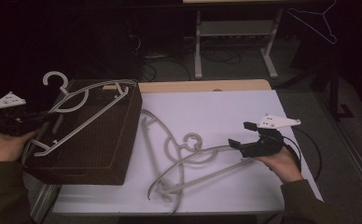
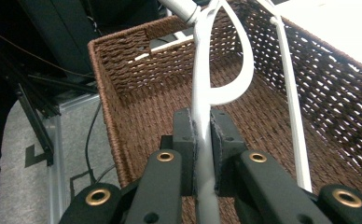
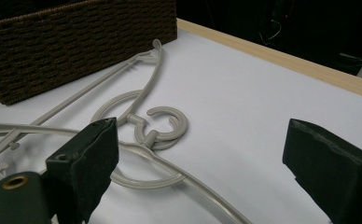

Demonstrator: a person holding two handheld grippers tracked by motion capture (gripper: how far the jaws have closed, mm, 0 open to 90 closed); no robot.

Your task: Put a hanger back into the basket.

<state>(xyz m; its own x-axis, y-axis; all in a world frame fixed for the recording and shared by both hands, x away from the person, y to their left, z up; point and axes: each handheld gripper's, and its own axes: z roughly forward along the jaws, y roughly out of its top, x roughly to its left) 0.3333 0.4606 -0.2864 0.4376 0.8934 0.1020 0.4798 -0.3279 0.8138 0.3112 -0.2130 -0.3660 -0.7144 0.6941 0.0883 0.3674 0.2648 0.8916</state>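
Over the brown wicker basket [image 1: 109, 154] at the left of the white table [image 1: 226, 109], the left gripper [image 2: 202, 140] is clamped on a pale hanger [image 1: 83, 112] lying across the basket, while the right gripper [image 1: 244, 135], jaws wide apart, hovers beside 2 tangled hangers [image 1: 179, 163] on the tabletop.
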